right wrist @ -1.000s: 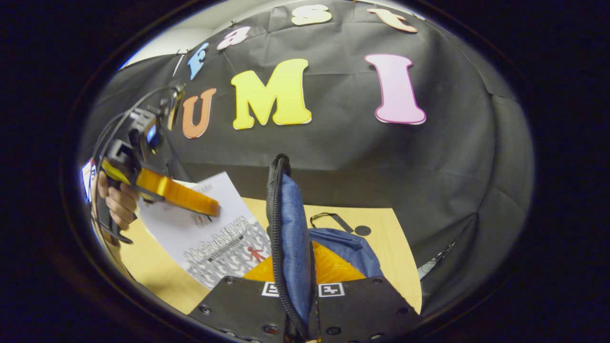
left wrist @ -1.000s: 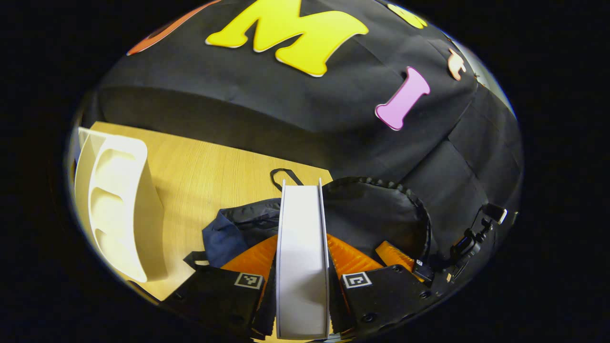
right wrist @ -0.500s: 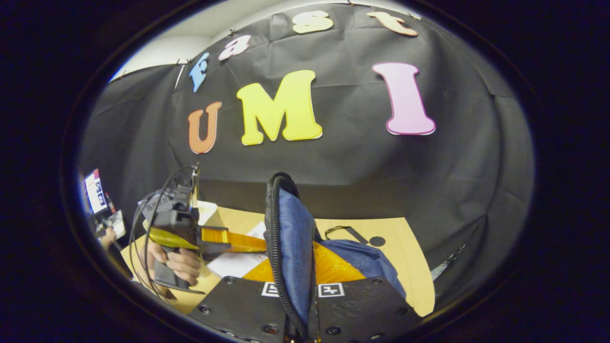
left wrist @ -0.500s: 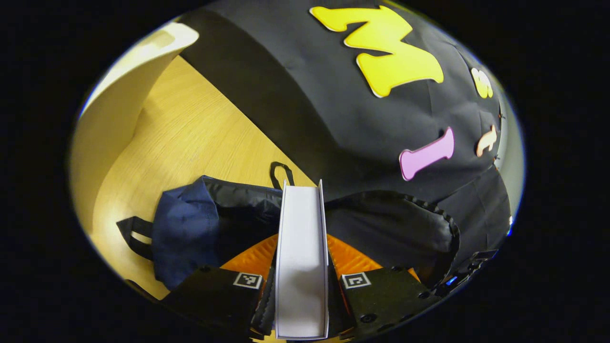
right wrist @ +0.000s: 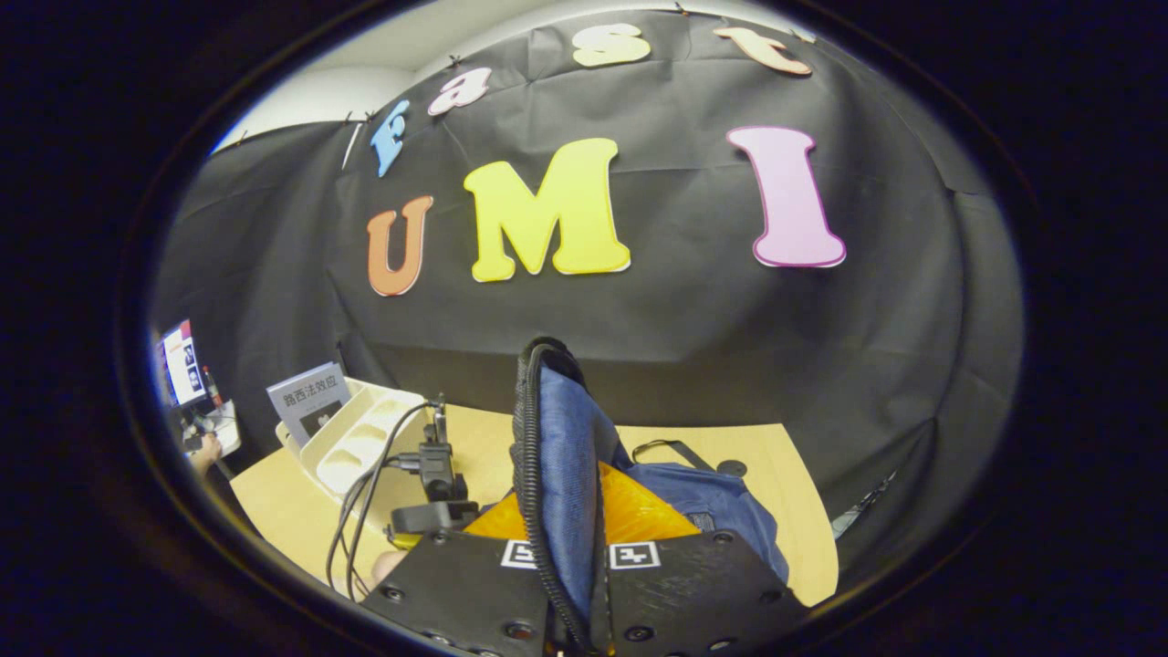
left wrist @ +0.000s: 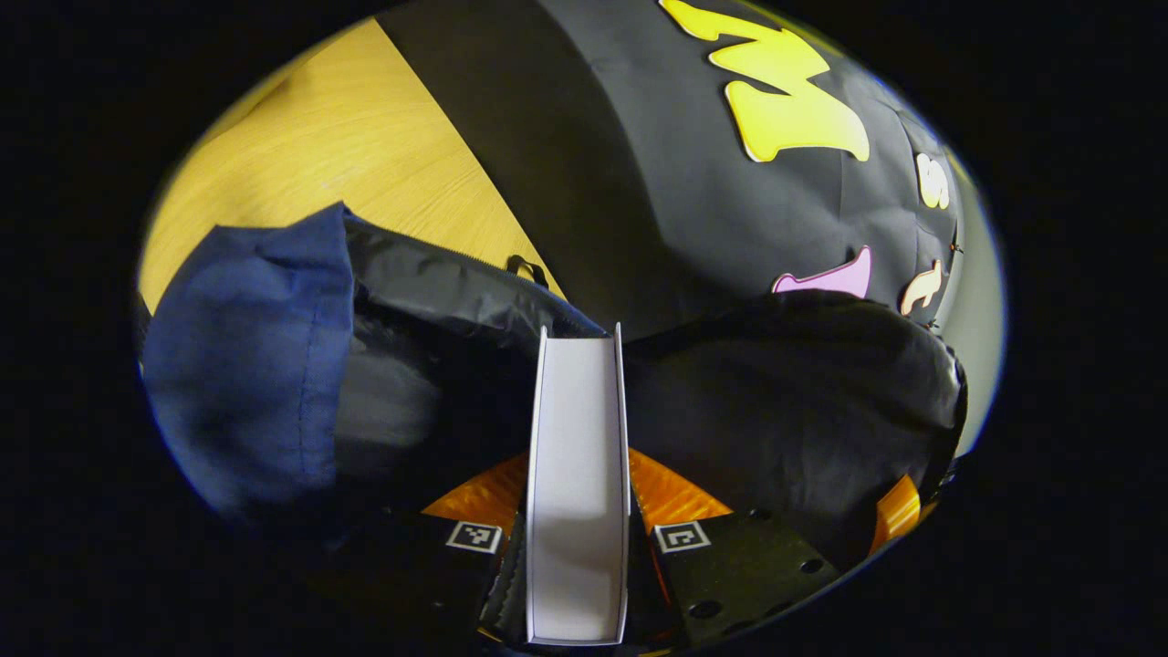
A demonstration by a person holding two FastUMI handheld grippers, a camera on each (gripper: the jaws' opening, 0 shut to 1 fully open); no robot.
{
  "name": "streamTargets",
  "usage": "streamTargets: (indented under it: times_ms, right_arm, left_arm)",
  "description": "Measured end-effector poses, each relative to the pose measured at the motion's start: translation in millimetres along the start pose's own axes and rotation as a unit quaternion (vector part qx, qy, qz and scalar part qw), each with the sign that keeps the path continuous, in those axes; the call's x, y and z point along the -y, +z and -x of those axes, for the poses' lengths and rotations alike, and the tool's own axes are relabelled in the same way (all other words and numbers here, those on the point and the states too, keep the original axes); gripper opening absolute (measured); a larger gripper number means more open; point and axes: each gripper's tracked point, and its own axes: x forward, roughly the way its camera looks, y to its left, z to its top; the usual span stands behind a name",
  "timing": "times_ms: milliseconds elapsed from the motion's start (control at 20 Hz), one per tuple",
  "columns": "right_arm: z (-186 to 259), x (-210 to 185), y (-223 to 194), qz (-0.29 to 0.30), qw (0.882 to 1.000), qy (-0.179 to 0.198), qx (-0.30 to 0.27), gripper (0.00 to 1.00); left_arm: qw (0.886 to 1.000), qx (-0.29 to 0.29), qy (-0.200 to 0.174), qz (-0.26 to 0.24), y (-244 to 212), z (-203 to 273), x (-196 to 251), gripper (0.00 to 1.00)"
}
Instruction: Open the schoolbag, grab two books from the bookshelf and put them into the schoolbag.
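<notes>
Left tongs (left wrist: 577,538): pinching a white book (left wrist: 578,474) between both fingers. The book stands on edge and runs straight forward from the fingers. Its far end sits at the dark opening of the schoolbag (left wrist: 255,356). The bag's blue outer fabric lies to the left of the book, its black lining spreads to the left and right of it. Whether the book's far end touches the lining cannot be told.

Right tongs (right wrist: 575,584): pressed together on the bag's blue flap (right wrist: 561,474), which rises upright between the fingers with its zipper edge (right wrist: 524,474) running along the left side. The rest of the schoolbag (right wrist: 703,502) lies on the worktop (right wrist: 794,547) beyond the fingers, toward the worktop's far edge, with a black strap loop (right wrist: 671,449) beside it.

Bookshelf (right wrist: 351,443): a pale rack standing near the worktop's far left corner in the right gripper view. One grey book (right wrist: 308,399) stands upright at its left end.

The left tongs (right wrist: 436,497), with trailing cables, show low in the right gripper view, just left of the flap and between it and the bookshelf.
</notes>
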Motion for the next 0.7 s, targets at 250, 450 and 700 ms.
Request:
streamTargets:
  times_ms: [250, 450, 700]
  right_arm:
    - [-7.2, -17.3, -2.4, 0.016, 1.0, 0.007, -0.006, 0.05]
    - [-10.7, -23.1, -5.2, 0.016, 1.0, 0.01, -0.006, 0.05]
    - [-5.0, 3.6, -3.9, 0.0, 1.0, -0.005, 0.004, 0.05]
  left_arm:
    - [0.999, -0.003, 0.024, -0.042, -15.9, -11.6, -21.6, 0.55]
    - [0.994, -0.028, 0.072, -0.082, -16.7, -9.5, -38.4, 0.71]
    - [0.968, -0.053, 0.133, -0.204, -20.1, 13.7, -40.4, 0.88]
